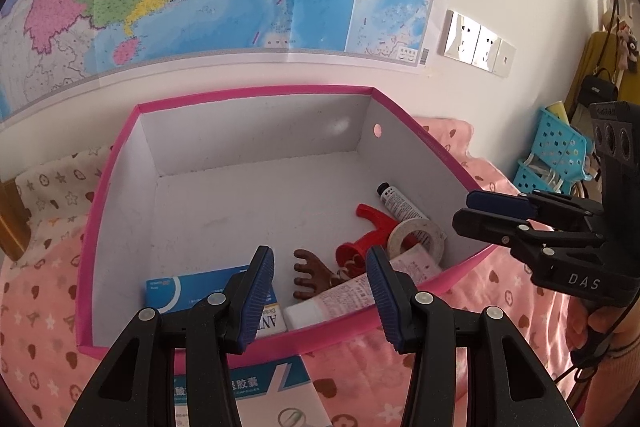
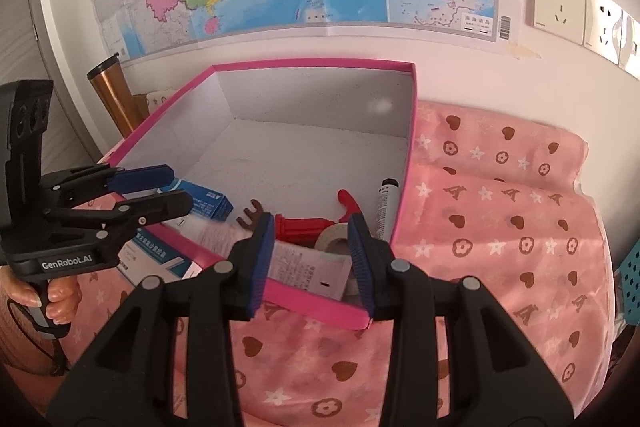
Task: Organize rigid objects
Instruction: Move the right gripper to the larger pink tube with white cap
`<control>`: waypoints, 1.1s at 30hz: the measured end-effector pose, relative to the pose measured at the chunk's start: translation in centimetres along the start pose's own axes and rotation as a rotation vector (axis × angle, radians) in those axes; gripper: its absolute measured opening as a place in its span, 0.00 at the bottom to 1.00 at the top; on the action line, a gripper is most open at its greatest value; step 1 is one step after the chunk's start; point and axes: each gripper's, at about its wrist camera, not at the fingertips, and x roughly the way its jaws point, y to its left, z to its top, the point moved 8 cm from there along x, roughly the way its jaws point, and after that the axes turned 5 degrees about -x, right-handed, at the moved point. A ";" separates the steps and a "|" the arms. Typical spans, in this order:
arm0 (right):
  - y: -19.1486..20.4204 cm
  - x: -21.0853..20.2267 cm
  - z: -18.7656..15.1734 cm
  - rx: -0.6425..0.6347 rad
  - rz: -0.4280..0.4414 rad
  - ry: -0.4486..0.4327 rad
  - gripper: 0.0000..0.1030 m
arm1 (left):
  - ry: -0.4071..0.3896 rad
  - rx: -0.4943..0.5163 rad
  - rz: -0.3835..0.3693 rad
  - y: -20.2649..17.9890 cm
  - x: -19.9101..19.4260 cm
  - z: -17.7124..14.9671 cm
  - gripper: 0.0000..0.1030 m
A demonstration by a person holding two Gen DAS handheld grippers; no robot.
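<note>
The pink-rimmed cardboard box fills the middle of both wrist views, and most of the rigid things already lie in it, bunched in its lower right corner in the left wrist view. One flat blue-and-white medicine carton is left outside, lying on the pink patterned bedspread at the bottom centre of the left wrist view, just against the box's near wall.

That carton looks light, stiff and thin — printed card with a slightly glossy face, likely to slide on the soft cloth if pushed. I judge the best hold is across its narrow width, pads on the two long edges, since the flat face gives the jaws nothing to close on.

Inside the box:
- a red plastic piece, hard and ridged, with a curved handle
- a roll of white tape, round and hollow
- a small white tube with a black cap, smooth and inclined to roll
- a brown wooden comb-like piece with blunt prongs
- a blue medicine box and a pale pink tube lying flat

The left gripper hangs at the near edge of the box with its ribbed blue pads parted about a third of the way, nothing between them. The right gripper — at the bottom centre of its own view, over the box's near corner — stands likewise partly open and empty.
</note>
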 end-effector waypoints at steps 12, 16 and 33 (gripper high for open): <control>0.7 -3.5 -1.1 0.019 0.064 -0.069 0.48 | -0.097 0.014 -0.014 -0.2 -4.7 -1.4 0.66; 1.7 -5.0 -2.3 0.017 0.131 -0.081 0.54 | -0.116 -0.009 -0.024 0.1 -6.7 -2.8 0.82; 3.1 -4.5 -13.9 0.105 0.195 0.136 0.59 | 0.063 -0.092 -0.070 0.0 -7.0 -12.1 0.82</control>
